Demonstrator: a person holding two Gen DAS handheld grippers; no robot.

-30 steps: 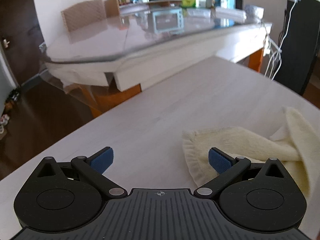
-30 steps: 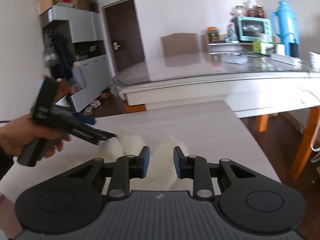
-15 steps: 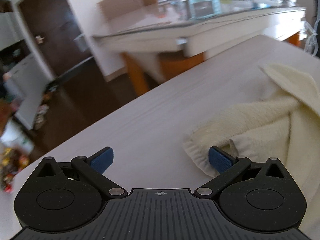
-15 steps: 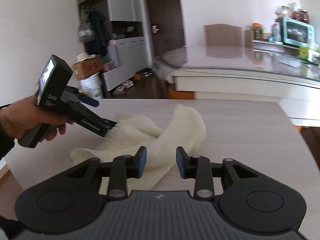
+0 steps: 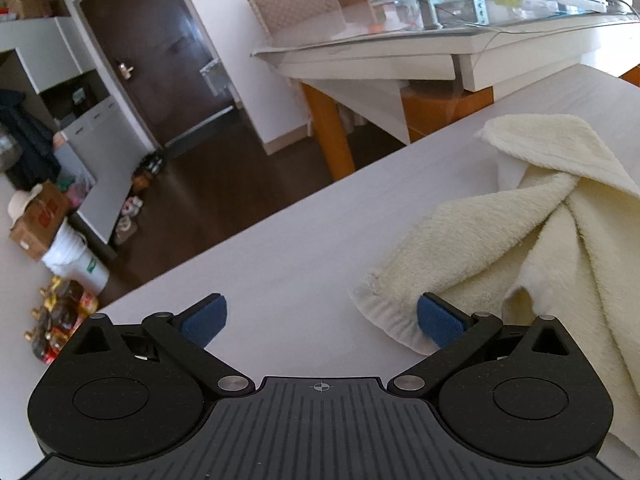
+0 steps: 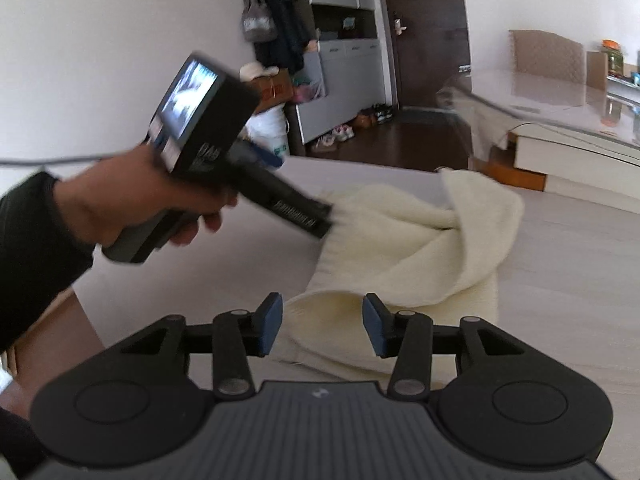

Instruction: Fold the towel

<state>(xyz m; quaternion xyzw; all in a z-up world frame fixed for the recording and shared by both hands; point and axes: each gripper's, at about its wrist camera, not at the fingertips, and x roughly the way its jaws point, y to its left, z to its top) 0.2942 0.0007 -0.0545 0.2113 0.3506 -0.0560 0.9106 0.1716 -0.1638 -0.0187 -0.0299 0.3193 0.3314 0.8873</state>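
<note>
Towel [image 5: 520, 232] lies crumpled on the pale tabletop [image 5: 288, 248] — cream terry, bunched w/ one flap thrown over the rest, not yet flat. Judging by look: light, soft, floppy, no stiffness at all, so it'll sag and drag wherever it isn't held. Fuzzy pile should grip fine, not slippery, nothing fragile. Best hold is prob. the hemmed edge or a corner, e.g. the ribbed hem near the left tongs [image 5: 320, 318], w/ a second corner along the same edge so it can be pulled out flat before any fold.

Left tongs stand wide apart; the right-hand pad touches or sits just at the hem, the other is over bare tabletop, nothing clamped. Right tongs [image 6: 322, 326] are opening — towel edge lies between the pads, but they don't press on it. In the right view a hand [image 6: 132, 208] holds the left tool, nose at the towel's far end.

Vs. a sec ago: right tongs were nearly together, now clearly apart. Both views have swung — door and cupboard now show in the left view where the glass-topped table filled it. Towel sits further into view on both sides and looks more spread, flap now plain.
</note>
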